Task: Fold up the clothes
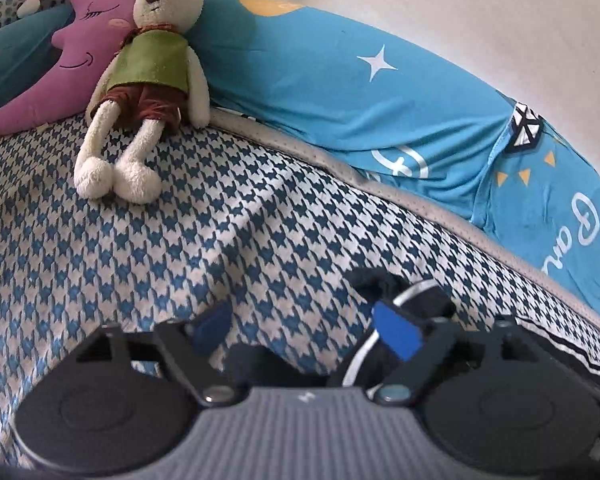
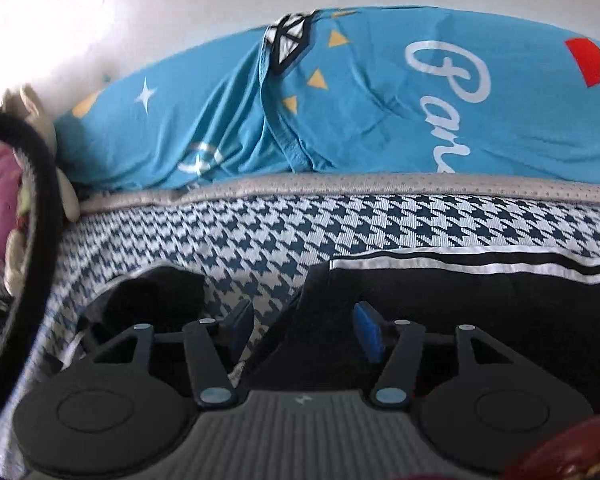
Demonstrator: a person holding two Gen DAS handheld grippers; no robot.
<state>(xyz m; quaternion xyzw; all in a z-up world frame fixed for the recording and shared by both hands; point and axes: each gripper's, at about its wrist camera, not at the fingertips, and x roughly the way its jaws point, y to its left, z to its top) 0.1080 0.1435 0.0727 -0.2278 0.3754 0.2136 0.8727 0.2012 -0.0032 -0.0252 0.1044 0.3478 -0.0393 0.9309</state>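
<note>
A black garment (image 2: 480,300) with white stripes along its far edge lies flat on the houndstooth bed sheet (image 2: 340,224). My right gripper (image 2: 304,330) is open low over it, with the garment's left edge running between the blue pads (image 2: 368,332). In the left wrist view a bunched black part of the garment (image 1: 380,280) with a white line sits at the right fingertip. My left gripper (image 1: 304,328) is open too, with more black cloth low between its fingers. A black lump (image 2: 160,292) lies left of the right gripper.
A plush rabbit (image 1: 152,60) and a purple moon pillow (image 1: 80,48) lean at the back left. A blue printed quilt (image 1: 360,92) runs along the white wall behind the bed. A blurred black curved band (image 2: 36,208) crosses the right wrist view's left edge.
</note>
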